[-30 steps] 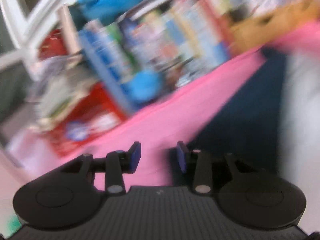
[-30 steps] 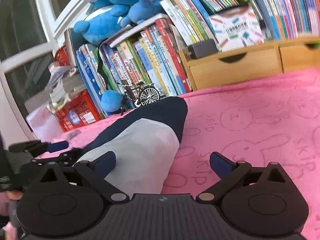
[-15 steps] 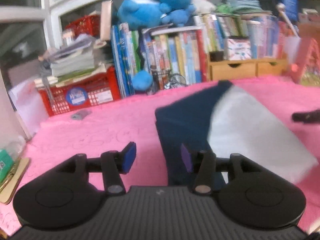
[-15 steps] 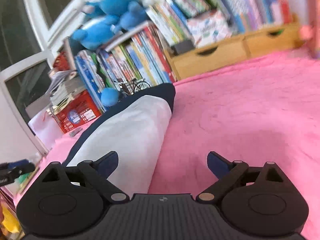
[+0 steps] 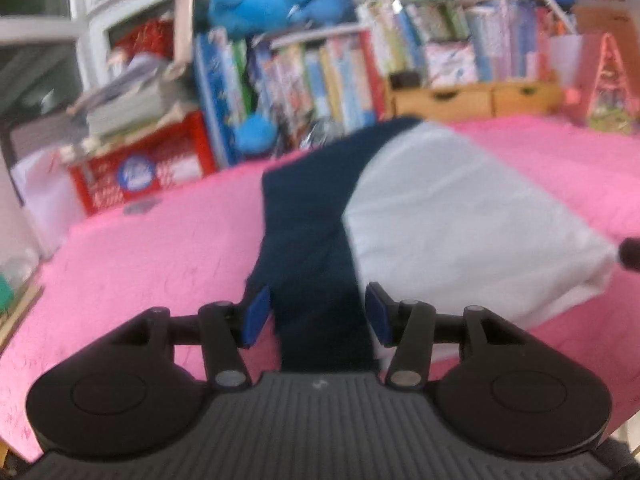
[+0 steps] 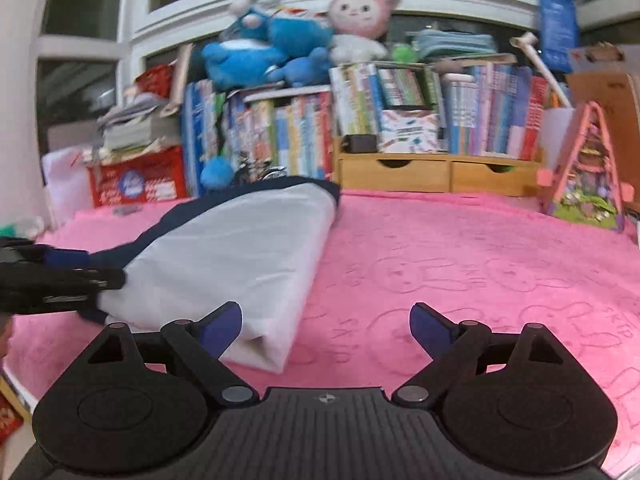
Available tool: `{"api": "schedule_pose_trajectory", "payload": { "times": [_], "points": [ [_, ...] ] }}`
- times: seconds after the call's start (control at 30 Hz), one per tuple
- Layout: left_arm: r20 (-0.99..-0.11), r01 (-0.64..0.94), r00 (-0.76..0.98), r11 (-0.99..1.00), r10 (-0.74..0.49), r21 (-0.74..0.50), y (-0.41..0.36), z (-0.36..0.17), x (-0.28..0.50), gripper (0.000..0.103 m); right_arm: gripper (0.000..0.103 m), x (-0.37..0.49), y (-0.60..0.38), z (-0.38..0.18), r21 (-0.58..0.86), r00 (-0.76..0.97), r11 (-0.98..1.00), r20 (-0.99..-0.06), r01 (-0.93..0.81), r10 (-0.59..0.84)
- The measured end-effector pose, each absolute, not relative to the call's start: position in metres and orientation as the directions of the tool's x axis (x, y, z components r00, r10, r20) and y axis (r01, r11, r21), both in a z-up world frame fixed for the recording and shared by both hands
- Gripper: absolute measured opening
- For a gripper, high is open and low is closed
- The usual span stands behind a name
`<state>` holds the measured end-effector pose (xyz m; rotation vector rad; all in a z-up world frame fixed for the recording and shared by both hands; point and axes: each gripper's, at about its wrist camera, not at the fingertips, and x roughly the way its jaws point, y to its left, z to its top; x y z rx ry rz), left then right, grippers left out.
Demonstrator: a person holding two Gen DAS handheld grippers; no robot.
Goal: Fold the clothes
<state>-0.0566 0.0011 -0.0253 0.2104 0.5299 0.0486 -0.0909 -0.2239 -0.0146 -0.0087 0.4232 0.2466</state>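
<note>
A folded garment, white (image 5: 460, 216) with a navy part (image 5: 312, 216), lies on the pink towel (image 5: 152, 248). My left gripper (image 5: 317, 318) is open at the garment's near edge, and the navy strip runs between its blue pads (image 5: 256, 316). In the right wrist view the garment (image 6: 240, 248) stretches away at left. My right gripper (image 6: 326, 326) is wide open just above the towel (image 6: 460, 264), its left finger over the garment's near corner. The left gripper (image 6: 60, 276) shows there at the garment's left side. The right gripper's tip (image 5: 630, 254) pokes in by the white corner.
Rows of books (image 6: 304, 136) with blue plush toys (image 6: 260, 56) on top line the far edge. Wooden drawers (image 6: 432, 174), a red basket (image 6: 136, 186) and a pink toy house (image 6: 584, 176) stand along the back. A small grey object (image 5: 142, 206) lies on the towel.
My left gripper has come forward over the garment's near edge and its fingers have spread wider around the navy part. My right gripper has swung level, down by the near white corner.
</note>
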Motion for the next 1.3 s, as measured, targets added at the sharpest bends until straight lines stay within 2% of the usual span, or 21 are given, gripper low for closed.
{"api": "schedule_pose_trajectory", "payload": {
  "times": [0.03, 0.1, 0.13, 0.27, 0.33, 0.4, 0.5, 0.57, 0.73, 0.83, 0.93, 1.03, 1.13, 1.23, 1.3],
  "points": [
    [-0.502, -0.003, 0.857, 0.977, 0.113, 0.215, 0.008, -0.029, -0.058, 0.054, 0.092, -0.093, -0.218, -0.017, 0.013, 0.884, 0.971, -0.411, -0.239, 0.223],
    [-0.498, -0.023, 0.858, 0.979, 0.122, 0.200, 0.025, -0.034, -0.065, 0.065, 0.092, -0.094, -0.208, -0.022, -0.086, 0.895, 0.970, -0.412, -0.227, 0.173],
    [-0.497, -0.031, 0.859, 0.982, 0.122, 0.188, 0.032, -0.034, -0.068, 0.066, 0.092, -0.095, -0.202, -0.025, -0.140, 0.899, 0.965, -0.411, -0.222, 0.148],
    [-0.467, -0.073, 0.871, 0.979, 0.156, 0.190, 0.043, -0.025, -0.083, 0.066, 0.091, -0.099, -0.181, -0.038, -0.276, 0.902, 0.928, -0.415, -0.250, 0.120],
    [-0.443, -0.104, 0.879, 0.978, 0.175, 0.181, 0.048, -0.018, -0.089, 0.065, 0.091, -0.099, -0.174, -0.040, -0.279, 0.902, 0.923, -0.411, -0.263, 0.132],
    [-0.448, -0.104, 0.882, 0.988, 0.144, 0.113, 0.058, -0.010, -0.092, 0.065, 0.089, -0.096, -0.169, -0.042, -0.268, 0.901, 0.928, -0.413, -0.261, 0.134],
    [-0.459, -0.091, 0.885, 0.996, 0.082, 0.002, 0.074, -0.002, -0.093, 0.065, 0.076, -0.088, -0.168, -0.047, -0.254, 0.896, 0.937, -0.429, -0.239, 0.112],
    [-0.467, -0.084, 0.883, 0.995, 0.046, -0.061, 0.083, 0.002, -0.091, 0.065, 0.050, -0.082, -0.173, -0.047, -0.250, 0.897, 0.941, -0.430, -0.227, 0.102],
    [-0.484, -0.084, 0.875, 0.985, 0.002, -0.148, 0.097, 0.002, -0.089, 0.065, 0.044, -0.064, -0.188, -0.038, -0.274, 0.907, 0.941, -0.414, -0.198, 0.071],
    [-0.492, -0.061, 0.870, 0.982, -0.036, -0.179, 0.097, 0.001, -0.091, 0.065, 0.045, -0.039, -0.212, -0.034, -0.314, 0.912, 0.943, -0.410, -0.113, -0.027],
    [-0.490, -0.026, 0.867, 0.975, -0.087, -0.220, 0.095, 0.001, -0.091, 0.065, 0.056, -0.001, -0.244, -0.030, -0.332, 0.883, 0.943, -0.440, 0.009, -0.164],
    [-0.488, 0.020, 0.858, 0.960, -0.159, -0.278, 0.090, 0.000, -0.088, 0.065, 0.057, 0.032, -0.274, -0.025, -0.351, 0.839, 0.929, -0.464, 0.121, -0.284],
    [-0.486, 0.064, 0.849, 0.953, -0.208, -0.297, 0.080, -0.002, -0.083, 0.065, 0.074, 0.006, -0.275, -0.026, -0.361, 0.871, 0.928, -0.425, 0.087, -0.247],
    [-0.485, 0.123, 0.836, 0.949, -0.256, -0.289, 0.065, -0.004, -0.081, 0.065, 0.075, -0.042, -0.252, -0.031, -0.396, 0.917, 0.918, -0.371, -0.015, -0.145],
    [-0.481, 0.167, 0.811, 0.920, -0.332, -0.354, 0.060, -0.005, -0.077, 0.065, 0.082, -0.080, -0.228, -0.032, -0.403, 0.941, 0.906, -0.338, -0.131, -0.014]
  ]
}}
